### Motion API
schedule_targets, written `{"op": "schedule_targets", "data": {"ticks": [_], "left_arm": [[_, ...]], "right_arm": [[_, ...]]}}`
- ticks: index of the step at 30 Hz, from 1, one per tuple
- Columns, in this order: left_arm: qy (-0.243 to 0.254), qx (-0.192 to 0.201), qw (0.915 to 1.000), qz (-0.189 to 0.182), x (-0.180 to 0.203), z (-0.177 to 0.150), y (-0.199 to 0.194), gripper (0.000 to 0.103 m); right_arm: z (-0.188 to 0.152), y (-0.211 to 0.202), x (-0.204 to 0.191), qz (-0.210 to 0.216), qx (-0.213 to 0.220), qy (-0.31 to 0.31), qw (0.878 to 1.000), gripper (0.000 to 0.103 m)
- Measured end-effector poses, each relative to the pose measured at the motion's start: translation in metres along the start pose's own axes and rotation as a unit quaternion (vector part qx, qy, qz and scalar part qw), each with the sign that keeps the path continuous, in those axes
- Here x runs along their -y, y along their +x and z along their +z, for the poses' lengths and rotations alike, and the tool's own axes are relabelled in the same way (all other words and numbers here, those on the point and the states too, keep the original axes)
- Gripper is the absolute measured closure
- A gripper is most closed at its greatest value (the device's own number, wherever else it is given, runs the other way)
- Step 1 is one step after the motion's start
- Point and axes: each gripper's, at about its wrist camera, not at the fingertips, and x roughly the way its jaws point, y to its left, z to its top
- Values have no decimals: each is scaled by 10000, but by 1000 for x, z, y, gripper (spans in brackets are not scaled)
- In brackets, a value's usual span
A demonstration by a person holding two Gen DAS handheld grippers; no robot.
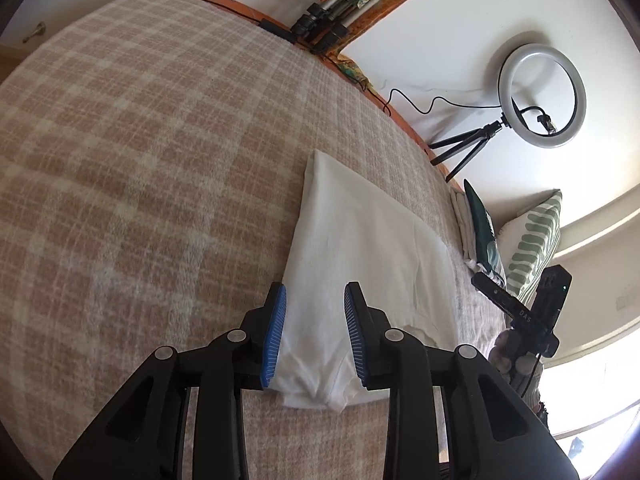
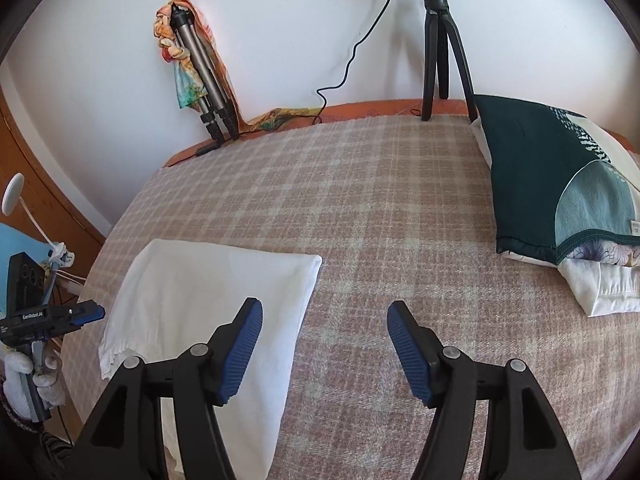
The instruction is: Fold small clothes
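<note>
Both my grippers, left gripper (image 1: 315,332) and right gripper (image 2: 325,350), hang open and empty over the folded white garment (image 1: 360,264) on the plaid blanket (image 1: 160,160), apparently released so it stays flat.

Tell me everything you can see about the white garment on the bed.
The white garment is plain, thin, soft-looking fabric, folded into a long flat rectangle with one layer overlapping along a side. A hemmed, slightly rumpled edge lies nearest the grippers. It rests flat on the plaid blanket. The left gripper hangs open above its near end, and the right gripper is open beside it; neither seems to touch it.
</note>
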Motion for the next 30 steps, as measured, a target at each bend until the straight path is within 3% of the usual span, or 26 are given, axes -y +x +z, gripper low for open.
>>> {"op": "schedule_targets", "data": {"ticks": [3, 8, 11, 14, 17, 19, 21, 22, 24, 26, 30], "left_arm": [[-65, -31, 9999, 137, -4, -9, 0, 64], [-123, -255, 9996, 45, -7, -19, 9, 64], [-167, -339, 9992, -115, -6, -23, 14, 64], [-85, -399, 9989, -224, 0, -26, 18, 64], [-24, -434, 9986, -289, 6, -29, 22, 64], [84, -416, 9988, -225, 11, -30, 23, 64], [164, -408, 9988, -198, 15, -31, 25, 64], [223, -385, 9989, -164, 17, -31, 25, 65], [439, -371, 9983, -9, 22, -33, 27, 85], [617, -327, 9975, 86, 26, -35, 27, 87], [934, -156, 9955, 78, 40, -37, 24, 90]], "right_arm": [[-3, 10, 2, -14, -288, 24, 9996, 35], [-7, 25, 4, 467, -483, 201, 9975, 35], [-9, 37, 9, 718, -628, 415, 9946, 45], [-8, 41, 11, 852, -565, 532, 9933, 45], [-8, 47, 14, 1124, -608, 730, 9891, 62], [-8, 50, 13, 1211, -561, 750, 9882, 63], [-9, 53, 10, 1319, -587, 765, 9866, 70], [-9, 55, 9, 1392, -618, 790, 9852, 72], [-9, 59, 6, 1437, -637, 834, 9840, 81], [-9, 61, 4, 1454, -643, 861, 9835, 90], [-2, 57, -3, 1328, -538, 757, 9868, 98]]}}
